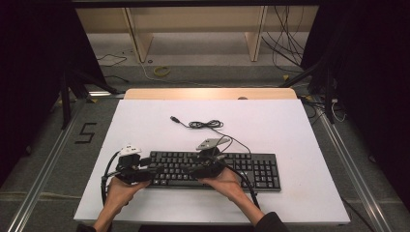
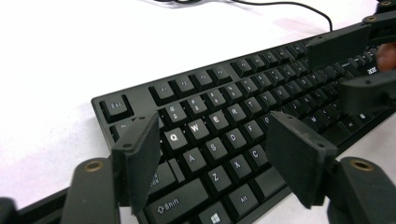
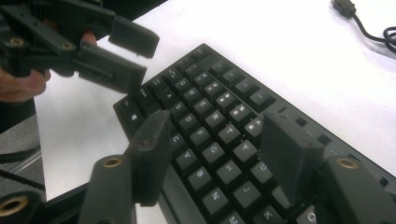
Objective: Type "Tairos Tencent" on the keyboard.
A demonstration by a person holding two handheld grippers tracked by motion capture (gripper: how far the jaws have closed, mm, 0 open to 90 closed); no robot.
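Nearest the person, both grippers hover over the keyboard [image 1: 212, 169]: the left gripper [image 1: 145, 170] at its left end, the right gripper [image 1: 205, 169] near its middle, fingers of each spread with nothing between them; this looks like a release just made, or a grasp about to come, which would need the fingers closing on the front edge; the keyboard lies flat near the tabletop [image 1: 145, 125] front, long axis left to right, its cable [image 1: 208, 124] trailing away.

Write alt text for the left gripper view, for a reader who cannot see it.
A black keyboard lies slantwise on a white table, seen between the left gripper's two open black jaws, which hold nothing. At the upper right the right gripper hangs open over the keys.
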